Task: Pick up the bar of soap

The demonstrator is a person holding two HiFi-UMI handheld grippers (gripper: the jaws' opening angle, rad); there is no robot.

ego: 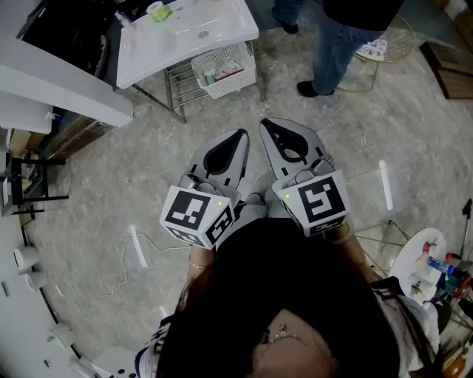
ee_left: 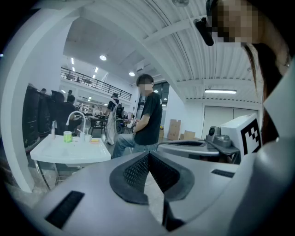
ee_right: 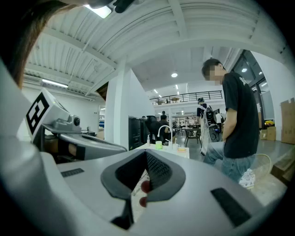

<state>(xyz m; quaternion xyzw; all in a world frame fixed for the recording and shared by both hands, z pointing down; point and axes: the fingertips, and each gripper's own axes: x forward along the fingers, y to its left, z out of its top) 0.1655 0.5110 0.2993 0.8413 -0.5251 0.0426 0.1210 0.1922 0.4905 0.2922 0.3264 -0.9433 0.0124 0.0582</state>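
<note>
Both pairs of fingers are pressed together with nothing between them, the left gripper [ego: 238, 140] and the right gripper [ego: 267, 127] side by side. Well ahead of the tips, on the white washbasin [ee_left: 69, 153], lies a small orange piece, probably the bar of soap [ee_left: 94, 140]. It is likely hard, light and slippery, so it is best pinched across its narrow sides.

Grippers: left gripper [ego: 242, 134] and right gripper [ego: 264, 122] have grey shells and black ribbed pads. Their cubes are white with black square markers.
Sink [ego: 214, 22]: white.
Cup [ego: 158, 12] on the sink: light green.
Basket [ego: 224, 71]: white, open lattice.
Floor [ego: 111, 177]: pale grey, marbled with lighter veins.
Bystander: blue jeans [ego: 336, 40], black shirt [ee_right: 242, 115].
</note>
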